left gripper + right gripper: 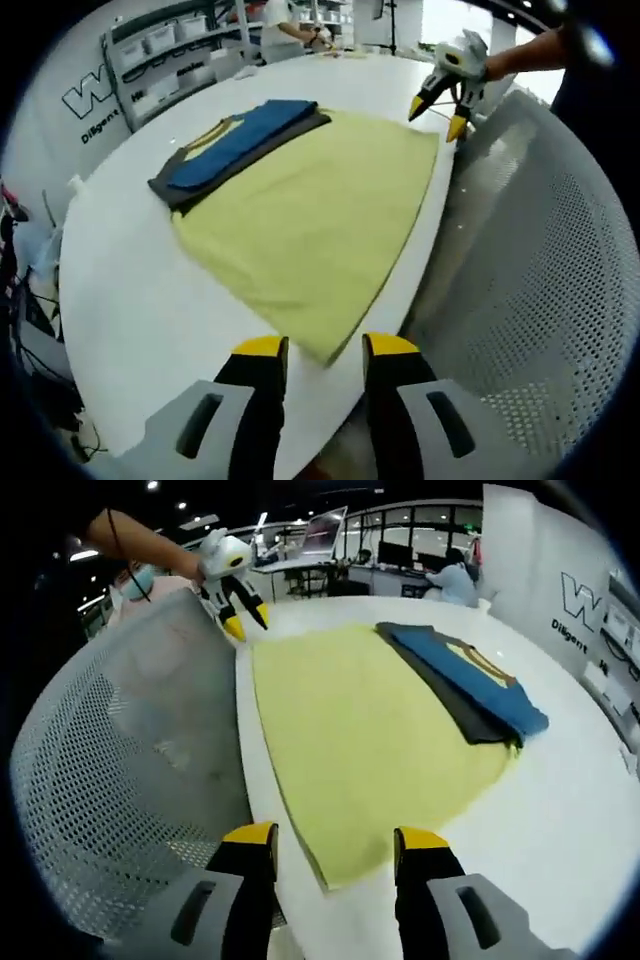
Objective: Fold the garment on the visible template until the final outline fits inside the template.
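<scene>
The garment (245, 145) lay folded into a long blue-and-grey strip along the far edge of the yellow template (320, 225) on the white table (140, 310), its long axis running parallel to that edge. The left gripper (325, 352) hovered with jaws parted, holding nothing, over one near corner of the template. The right gripper (335, 842) did likewise at the other corner. A mesh chair (130, 770) stood beside the table.
</scene>
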A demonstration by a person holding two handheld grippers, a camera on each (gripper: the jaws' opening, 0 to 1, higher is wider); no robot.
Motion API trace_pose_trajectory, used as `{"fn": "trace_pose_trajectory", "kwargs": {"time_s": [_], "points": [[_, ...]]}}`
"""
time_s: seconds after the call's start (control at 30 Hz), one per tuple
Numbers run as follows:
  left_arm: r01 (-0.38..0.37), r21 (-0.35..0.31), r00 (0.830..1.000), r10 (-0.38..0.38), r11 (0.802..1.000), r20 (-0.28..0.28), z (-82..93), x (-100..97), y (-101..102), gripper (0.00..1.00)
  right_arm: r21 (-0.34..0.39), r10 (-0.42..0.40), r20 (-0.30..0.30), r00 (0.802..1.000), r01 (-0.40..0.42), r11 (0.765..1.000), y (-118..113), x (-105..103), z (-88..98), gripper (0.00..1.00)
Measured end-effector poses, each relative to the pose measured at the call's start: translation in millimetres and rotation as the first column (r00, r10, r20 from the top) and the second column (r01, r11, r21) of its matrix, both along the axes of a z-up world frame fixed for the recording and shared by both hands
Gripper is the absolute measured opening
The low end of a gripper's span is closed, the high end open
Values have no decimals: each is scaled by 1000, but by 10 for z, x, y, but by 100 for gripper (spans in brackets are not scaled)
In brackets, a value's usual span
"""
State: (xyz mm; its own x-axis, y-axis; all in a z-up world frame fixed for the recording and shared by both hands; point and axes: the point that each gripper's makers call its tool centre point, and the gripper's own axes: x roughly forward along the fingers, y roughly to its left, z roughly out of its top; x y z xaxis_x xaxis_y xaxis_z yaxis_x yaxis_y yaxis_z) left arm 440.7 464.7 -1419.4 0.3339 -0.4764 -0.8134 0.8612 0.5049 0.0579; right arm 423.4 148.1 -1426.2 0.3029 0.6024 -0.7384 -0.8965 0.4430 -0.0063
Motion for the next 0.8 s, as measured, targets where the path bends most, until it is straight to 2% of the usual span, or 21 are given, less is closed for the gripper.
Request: {"fn": "trace_pose_trajectory", "kwargs": {"time_s": [0.1,0.2,0.5,0.8], "points": [[16,7,1000,-16,1000,-3,-10,-11,-9,33,-13,7,-13,1000,-7,1000,-24,-21,-25,39],[57,47,998,-57,997,-9,-60,-46,19,31,-32,24,-12,1000,-24,999,-51,-39,-56,37],[63,57,998,-62,996,-18,-121,-40,39,25,-113,86,-6,996,-86,990,-119,-89,-150,26],[103,95,995,-101,990,-26,-172,-79,63,24,-123,86,-13,996,-87,989,-113,-62,-160,19]]}}
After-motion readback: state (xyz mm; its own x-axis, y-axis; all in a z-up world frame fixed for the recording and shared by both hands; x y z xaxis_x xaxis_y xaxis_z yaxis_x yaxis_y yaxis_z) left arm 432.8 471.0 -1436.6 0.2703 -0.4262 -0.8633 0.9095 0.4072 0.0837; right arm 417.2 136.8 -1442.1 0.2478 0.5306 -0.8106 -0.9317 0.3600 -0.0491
